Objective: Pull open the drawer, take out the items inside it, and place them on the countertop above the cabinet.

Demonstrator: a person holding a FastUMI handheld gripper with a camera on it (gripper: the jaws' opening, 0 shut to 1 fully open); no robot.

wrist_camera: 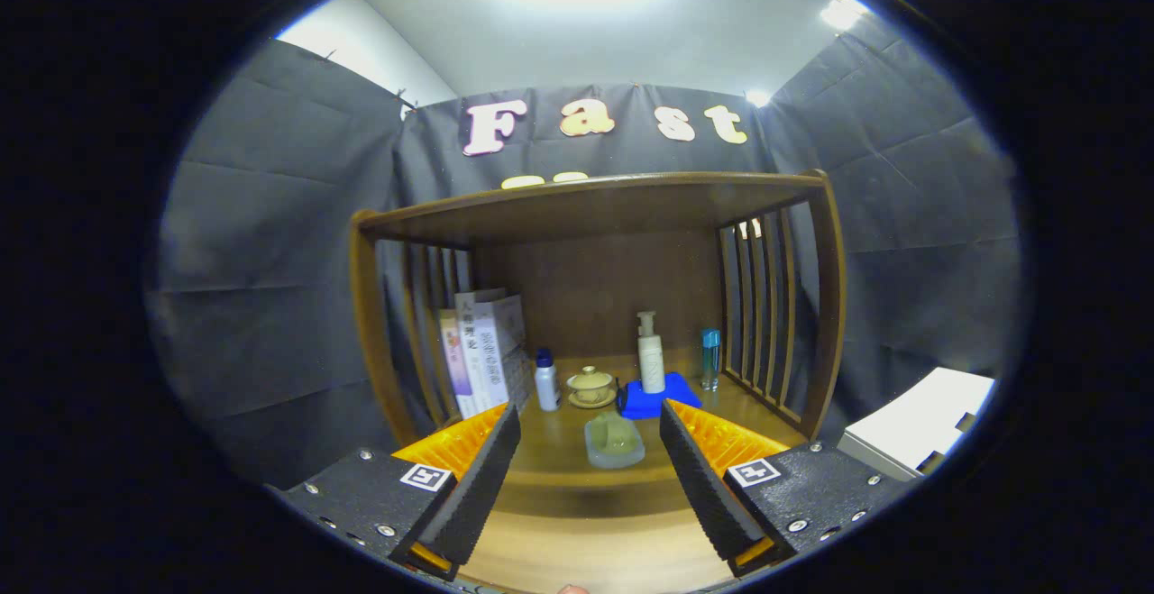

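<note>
Gripper view is showing the claw hanging spread and empty over the tabletop; a pale soap dish is sitting between its fingers at frame centre. Pushing forward risks toppling the pump bottle or teacup. I'm not spotting the drawer.

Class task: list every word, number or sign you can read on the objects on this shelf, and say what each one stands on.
Books: spine print, too blurred to read.
Pump bottle: label too small to read.
Gripper, fingers open, nothing between them: square markers, patterned, no words.
Nothing here is legible.
</note>
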